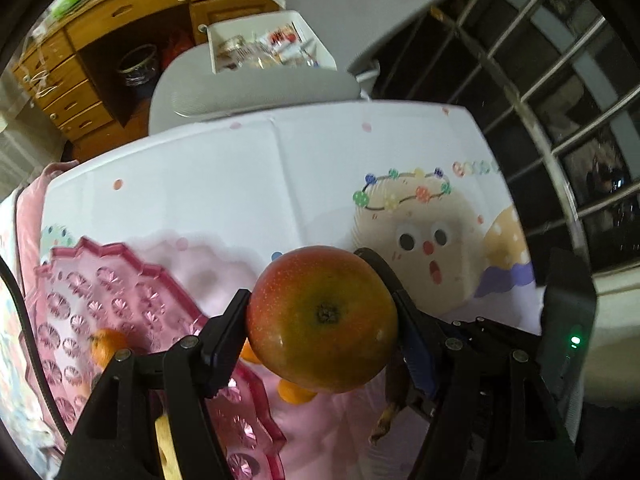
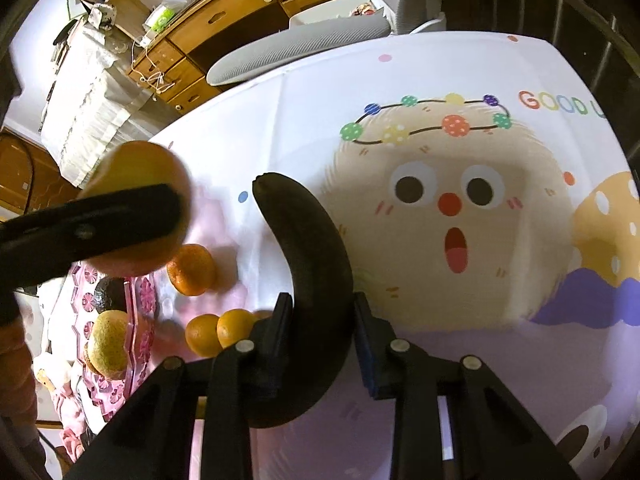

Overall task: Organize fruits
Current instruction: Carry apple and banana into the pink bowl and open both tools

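Since the fruit belongs on the pink tray, my left gripper clamps the apple while my right gripper pinches the blackened banana.

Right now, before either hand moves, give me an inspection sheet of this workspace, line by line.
Surface: table under a white cartoon-print cloth.
Job's things: apple held in the air; very dark banana held; pink plate at the left with at least one small orange on it, plus a greenish-yellow fruit and a dark fruit; three small oranges on the cloth beside the plate.
Clutter: nothing seen on the cloth besides fruit.
Grippers: left gripper shut on the apple; right gripper shut on the banana.
Cables: black cable at the left edge.
Surroundings: grey chair, wooden drawers, barred window.
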A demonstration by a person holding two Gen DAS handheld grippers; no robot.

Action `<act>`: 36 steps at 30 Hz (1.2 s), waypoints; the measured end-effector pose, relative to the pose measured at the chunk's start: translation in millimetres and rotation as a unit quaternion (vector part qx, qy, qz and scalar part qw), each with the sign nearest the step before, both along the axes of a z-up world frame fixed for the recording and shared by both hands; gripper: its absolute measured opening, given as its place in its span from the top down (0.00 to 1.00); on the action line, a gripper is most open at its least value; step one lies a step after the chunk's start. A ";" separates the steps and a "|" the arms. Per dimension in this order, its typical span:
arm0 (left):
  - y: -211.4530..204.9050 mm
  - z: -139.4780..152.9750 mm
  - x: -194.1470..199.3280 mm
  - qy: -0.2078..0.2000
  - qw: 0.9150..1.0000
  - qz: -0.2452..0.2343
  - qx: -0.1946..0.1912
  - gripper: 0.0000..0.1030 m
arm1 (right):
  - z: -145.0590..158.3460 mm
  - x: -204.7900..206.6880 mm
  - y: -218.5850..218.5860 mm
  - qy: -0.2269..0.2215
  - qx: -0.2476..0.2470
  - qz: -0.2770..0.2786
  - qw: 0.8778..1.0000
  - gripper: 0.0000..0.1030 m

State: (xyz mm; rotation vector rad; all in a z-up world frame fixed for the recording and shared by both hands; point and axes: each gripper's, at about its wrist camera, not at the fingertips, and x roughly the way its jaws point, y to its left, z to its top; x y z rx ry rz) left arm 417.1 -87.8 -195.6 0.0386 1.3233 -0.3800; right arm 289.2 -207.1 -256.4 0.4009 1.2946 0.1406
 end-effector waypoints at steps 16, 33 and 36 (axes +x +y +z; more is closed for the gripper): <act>105.6 49.2 -68.1 -0.043 0.989 0.139 -0.004 0.34 | 85.9 -22.5 36.4 -0.087 -0.039 0.044 0.994 0.72; 217.8 45.8 -117.8 -0.038 0.996 0.081 -0.016 0.33 | 116.6 -32.3 138.2 -0.098 -0.080 0.007 0.992 0.72; 229.9 37.0 -124.6 -0.034 0.997 0.058 -0.023 0.33 | 109.7 -29.9 154.4 -0.093 -0.093 0.006 0.991 0.72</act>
